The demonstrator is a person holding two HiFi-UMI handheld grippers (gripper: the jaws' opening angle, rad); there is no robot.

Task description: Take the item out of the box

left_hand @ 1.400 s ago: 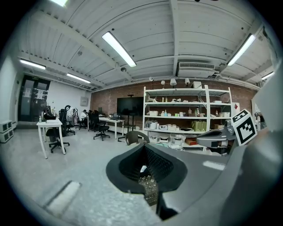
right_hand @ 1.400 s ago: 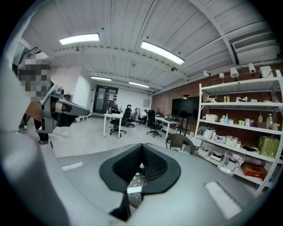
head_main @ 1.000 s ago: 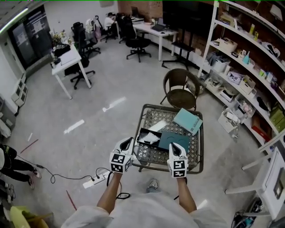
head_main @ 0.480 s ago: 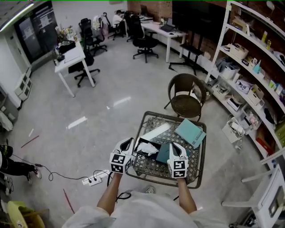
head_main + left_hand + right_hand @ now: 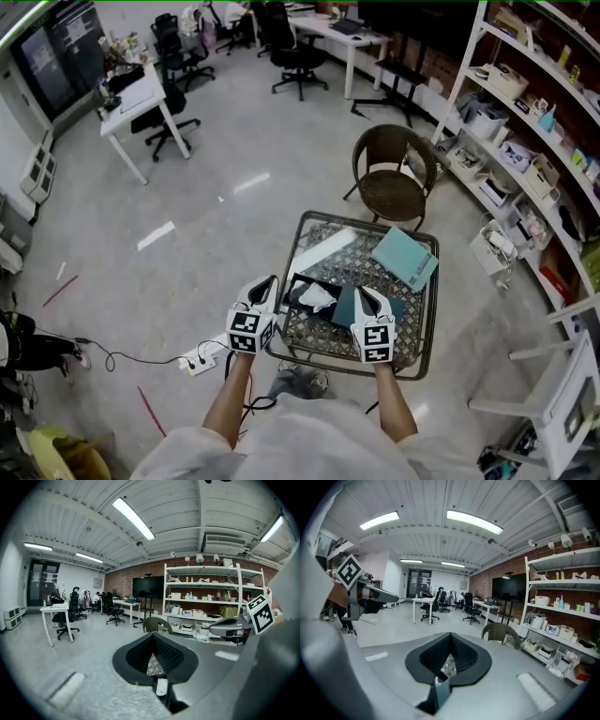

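A black open box (image 5: 302,290) lies on the near left of the wicker-topped table (image 5: 418,330), with a white crumpled item (image 5: 318,297) inside it. A dark teal lid (image 5: 348,302) lies right beside the box. My left gripper (image 5: 271,283) hovers at the box's near left corner with its jaws shut and nothing in them. My right gripper (image 5: 360,293) hangs over the teal lid's near edge, also shut and empty. Both gripper views look level across the room, so the box is hidden in them. The left gripper (image 5: 365,596) shows in the right gripper view, and the right gripper (image 5: 233,626) in the left.
A light teal flat box (image 5: 405,256) and a long white sheet (image 5: 319,251) lie further back on the table. A brown wicker chair (image 5: 394,173) stands behind it. Shelves (image 5: 530,141) run along the right. A power strip (image 5: 198,361) and cable lie on the floor at the left.
The head view has tilted further down and the table sits slightly nearer. Both grippers keep the same shut pose at the table's near edge.
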